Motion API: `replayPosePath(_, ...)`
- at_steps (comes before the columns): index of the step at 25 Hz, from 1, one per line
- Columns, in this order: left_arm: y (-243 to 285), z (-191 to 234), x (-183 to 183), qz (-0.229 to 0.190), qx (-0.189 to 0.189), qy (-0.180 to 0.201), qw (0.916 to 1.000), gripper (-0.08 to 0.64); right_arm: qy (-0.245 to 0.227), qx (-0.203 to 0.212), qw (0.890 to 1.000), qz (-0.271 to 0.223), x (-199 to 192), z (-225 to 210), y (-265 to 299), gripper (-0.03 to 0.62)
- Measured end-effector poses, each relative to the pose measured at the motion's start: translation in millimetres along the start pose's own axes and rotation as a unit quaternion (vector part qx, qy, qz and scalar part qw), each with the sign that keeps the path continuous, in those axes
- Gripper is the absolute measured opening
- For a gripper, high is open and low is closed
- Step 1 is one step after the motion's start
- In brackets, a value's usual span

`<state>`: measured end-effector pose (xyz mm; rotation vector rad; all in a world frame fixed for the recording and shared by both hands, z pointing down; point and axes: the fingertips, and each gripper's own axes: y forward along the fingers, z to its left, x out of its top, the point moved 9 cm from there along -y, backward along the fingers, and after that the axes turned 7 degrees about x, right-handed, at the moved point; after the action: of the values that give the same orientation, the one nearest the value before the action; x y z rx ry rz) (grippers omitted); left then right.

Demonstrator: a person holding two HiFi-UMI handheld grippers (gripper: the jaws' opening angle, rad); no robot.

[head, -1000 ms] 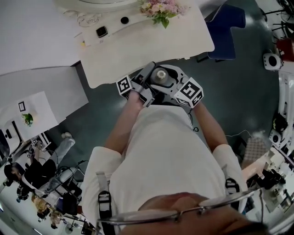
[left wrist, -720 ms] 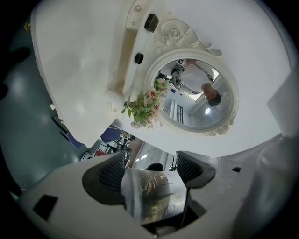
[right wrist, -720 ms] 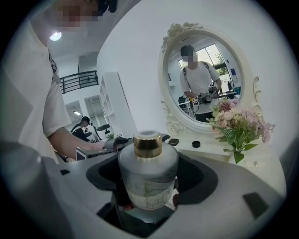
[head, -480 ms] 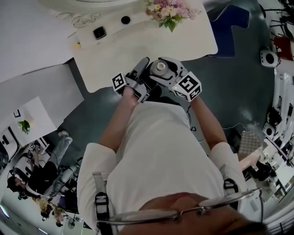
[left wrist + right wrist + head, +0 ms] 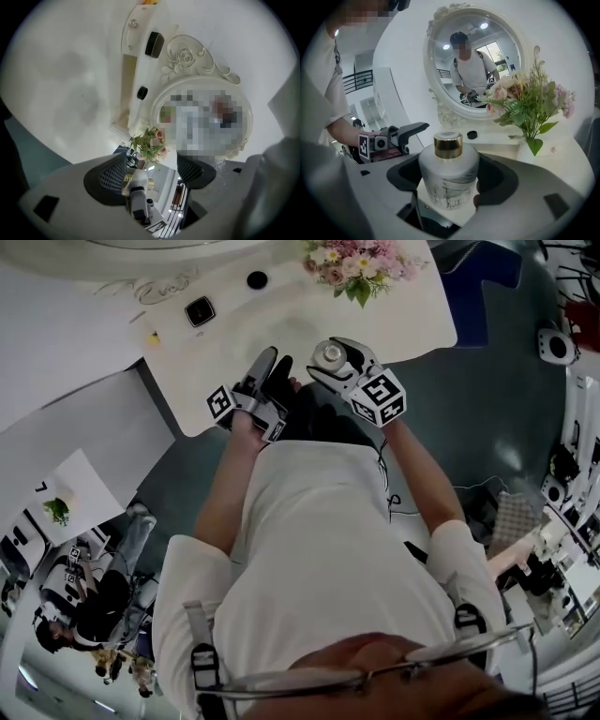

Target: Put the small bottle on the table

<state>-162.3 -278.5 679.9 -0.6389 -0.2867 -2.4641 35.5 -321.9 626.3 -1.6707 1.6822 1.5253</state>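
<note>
Head view: the right gripper (image 5: 339,351) clasps the bottle (image 5: 329,355) above the counter's (image 5: 234,338) near edge, and the left gripper (image 5: 272,367) hangs just to its left. Left gripper view: its jaws stand apart with nothing between them. Right gripper view: the bottle stands upright, squeezed between the jaws, with bare counter below and ahead, so the set-down looks to be straight downward.

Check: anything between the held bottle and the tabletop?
Nothing visible. The white frosted bottle with gold cap, held in the right gripper, faces bare white tabletop; the pink flower bunch stands to its right.
</note>
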Motion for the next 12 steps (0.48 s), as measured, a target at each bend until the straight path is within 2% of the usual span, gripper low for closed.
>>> replayPosePath(4,-4,10,18,-0.006,0.018,-0.008,0.9998,0.336,-0.008,-0.018,0.999,0.031,-20,-22,23,0.342)
replayPosePath(12,-5,37,35,0.000,0.046,-0.014,0.9989,0.336,0.004,-0.032,0.998,0.050,-53,-45,62,0.342)
